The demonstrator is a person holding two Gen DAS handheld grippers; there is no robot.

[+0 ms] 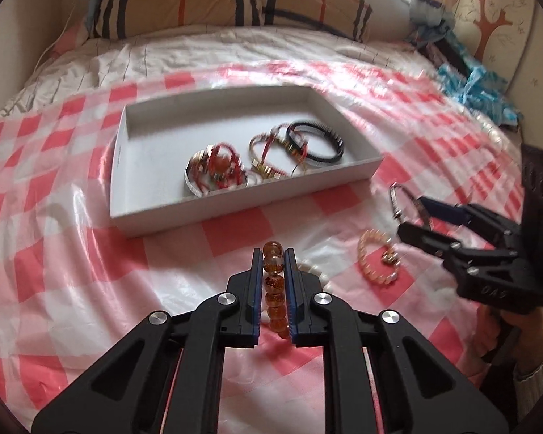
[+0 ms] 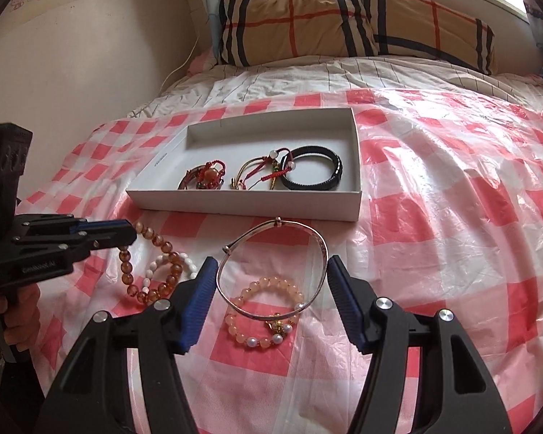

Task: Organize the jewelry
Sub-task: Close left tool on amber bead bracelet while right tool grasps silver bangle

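My left gripper (image 1: 274, 264) is shut on an amber bead bracelet (image 1: 273, 282), which also shows in the right wrist view (image 2: 146, 253), hanging from the gripper (image 2: 128, 233) over a white bead bracelet (image 2: 170, 266). My right gripper (image 2: 269, 275) is open, its fingers on either side of a silver bangle (image 2: 271, 264) that lies on the cloth partly over a peach bead bracelet (image 2: 268, 311). The white box (image 2: 246, 204) holds several bracelets, among them a black one (image 2: 311, 171). The box (image 1: 235, 202) lies beyond my left gripper.
A red-and-white checked plastic cloth (image 2: 434, 235) covers the bed. Plaid pillows (image 2: 344, 21) lie at the head by the window. Blue fabric (image 1: 478, 86) is piled at the far right. A wall (image 2: 72, 54) runs along the left.
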